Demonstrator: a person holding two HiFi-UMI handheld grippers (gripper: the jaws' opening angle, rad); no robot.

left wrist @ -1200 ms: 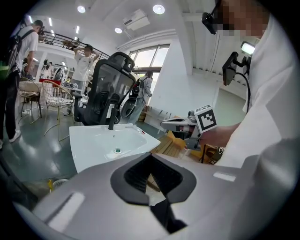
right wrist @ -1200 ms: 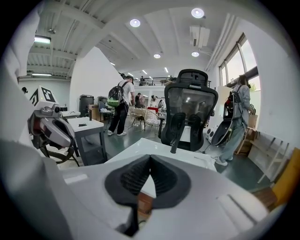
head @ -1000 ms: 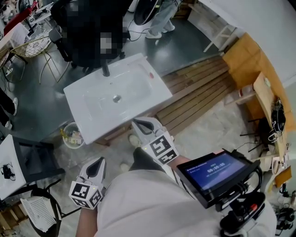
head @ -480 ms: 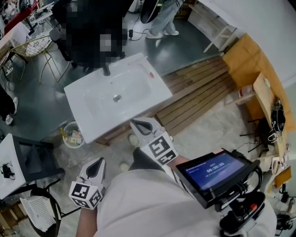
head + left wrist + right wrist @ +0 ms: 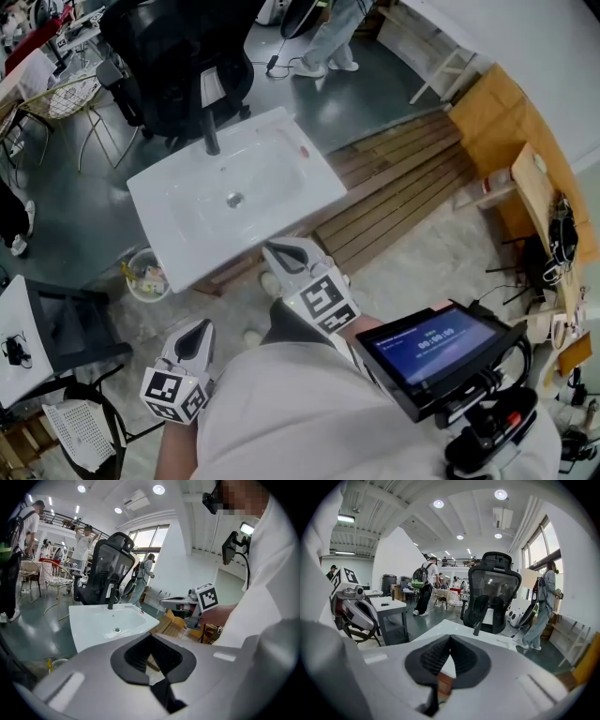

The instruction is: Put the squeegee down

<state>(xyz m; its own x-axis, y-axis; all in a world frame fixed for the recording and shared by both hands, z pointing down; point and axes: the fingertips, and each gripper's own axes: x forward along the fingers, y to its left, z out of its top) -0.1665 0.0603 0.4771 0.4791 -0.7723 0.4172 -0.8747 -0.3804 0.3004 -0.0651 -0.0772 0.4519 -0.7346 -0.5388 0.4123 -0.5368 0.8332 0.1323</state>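
Observation:
A white sink basin [image 5: 187, 246] with a black faucet [image 5: 211, 141] stands on the floor ahead of me. A small red-tipped item [image 5: 303, 152] lies on its rim to the right of the faucet; it is too small to identify. I see no squeegee in either gripper. My right gripper [image 5: 274, 248] hovers at the sink's near edge, shut and holding nothing [image 5: 450, 637]. My left gripper [image 5: 197, 330] hangs lower and to the left, away from the sink, also shut and holding nothing [image 5: 151, 635].
A black office chair [image 5: 178, 56] stands behind the sink. A small waste bin [image 5: 145, 274] sits at the sink's left corner. Wooden slats [image 5: 403, 187] cover the floor to the right. A screen on a rig [image 5: 427, 342] hangs at my chest. A person's legs [image 5: 328, 37] show at the top.
Both grippers stay where they were. The person at the top of the head view has shifted slightly.

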